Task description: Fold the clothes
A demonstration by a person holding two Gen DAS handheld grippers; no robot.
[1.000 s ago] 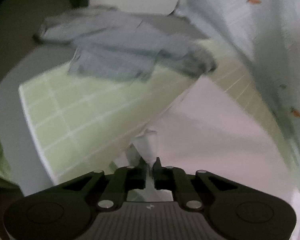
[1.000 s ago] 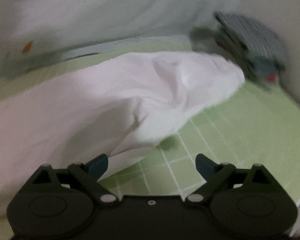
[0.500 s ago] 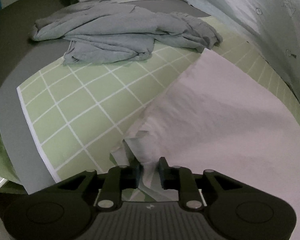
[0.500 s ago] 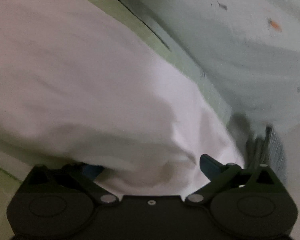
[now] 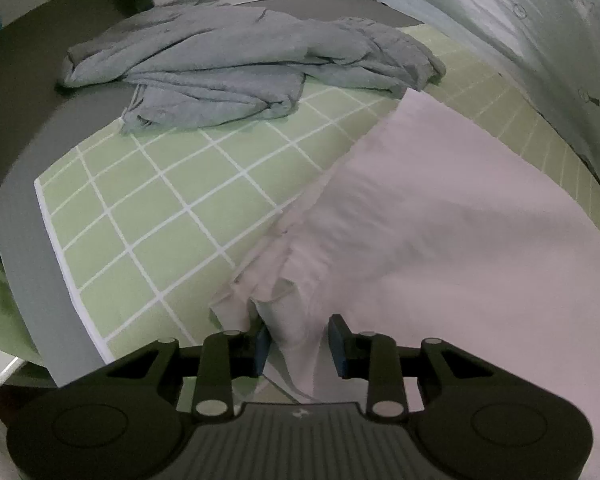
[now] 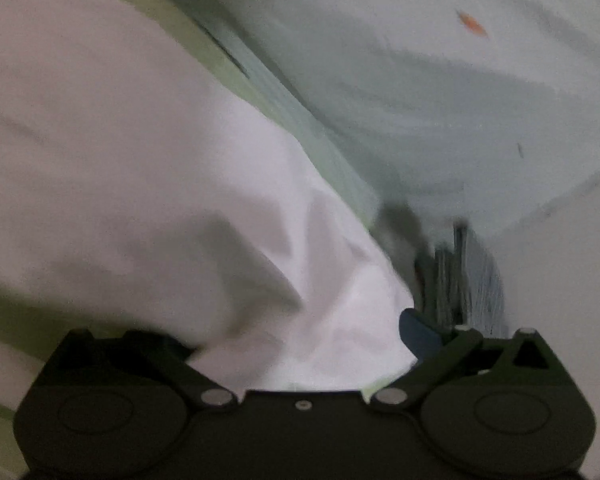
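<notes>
left gripper (image 5: 299, 345) jaws just opening, white garment (image 5: 440, 240) corner loose between; right gripper (image 6: 300, 344) spread wide over it.

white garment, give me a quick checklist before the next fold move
1. Left gripper has let go: ok. Its jaws have just been opening; a fold of the white garment stands between the fingers, which no longer pinch it.
2. Right gripper free: ok, jaws wide, cloth bunched between them but not clamped.
3. Garment lying flat on the green grid mat: not ok, the corner near the left gripper is rumpled.
4. Grey garment out of the way: ok, heaped at the mat's far end, though the white cloth's far end reaches it.
5. Far edges aligned: cannot tell, right wrist view is blurred.
</notes>
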